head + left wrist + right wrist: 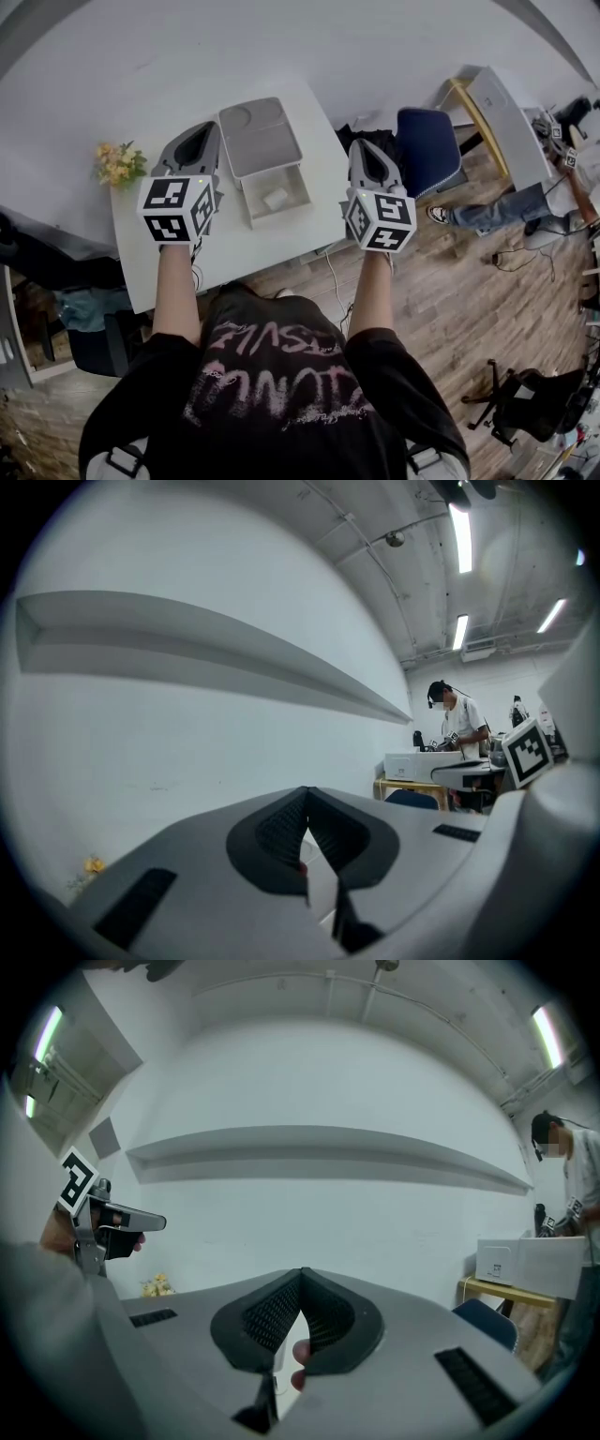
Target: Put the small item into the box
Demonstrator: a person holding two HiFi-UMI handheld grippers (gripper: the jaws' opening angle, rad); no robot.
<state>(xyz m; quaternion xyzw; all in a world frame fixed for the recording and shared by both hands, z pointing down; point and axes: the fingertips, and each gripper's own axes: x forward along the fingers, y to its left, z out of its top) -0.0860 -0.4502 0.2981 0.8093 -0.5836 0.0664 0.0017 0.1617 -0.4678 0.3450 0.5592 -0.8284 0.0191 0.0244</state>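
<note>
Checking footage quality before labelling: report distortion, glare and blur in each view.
Head view: strong fisheye, the table edges curve; light even, sharp. Left gripper view: dark round vignette, ceiling light strip glares white. Right gripper view: same vignette, wall shelf bows into an arc.

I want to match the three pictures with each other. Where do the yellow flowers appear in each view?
Head view: flowers at the left, by the table's far left corner.
Left gripper view: flowers tiny, at the lower left.
Right gripper view: flowers low, left of centre.
Shared landmark: the blue chair, on the right side in all three views.
</note>
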